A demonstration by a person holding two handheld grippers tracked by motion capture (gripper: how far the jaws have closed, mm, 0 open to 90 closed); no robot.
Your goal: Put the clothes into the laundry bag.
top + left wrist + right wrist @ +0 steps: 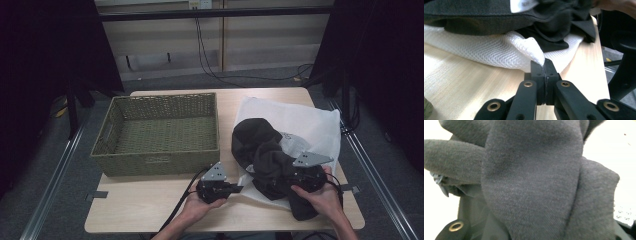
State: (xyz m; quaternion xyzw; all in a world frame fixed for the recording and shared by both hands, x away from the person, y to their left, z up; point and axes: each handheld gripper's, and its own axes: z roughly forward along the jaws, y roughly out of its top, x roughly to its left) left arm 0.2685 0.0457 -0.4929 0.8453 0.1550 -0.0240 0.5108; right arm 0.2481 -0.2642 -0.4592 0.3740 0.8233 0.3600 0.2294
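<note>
Tabletop (150, 200), pale wood, basket (159, 134) at left; left tool (544, 65) clamped on mesh bag (499, 50) corner; right tool (300, 181) buried in dark garment (265, 155), state unclear.

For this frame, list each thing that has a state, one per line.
left gripper: shut on the corner of the white mesh bag
white mesh bag: flat on the table, under the garment
dark garment: crumpled on the bag
right gripper: in the garment; jaws hidden
woven basket: empty
</note>
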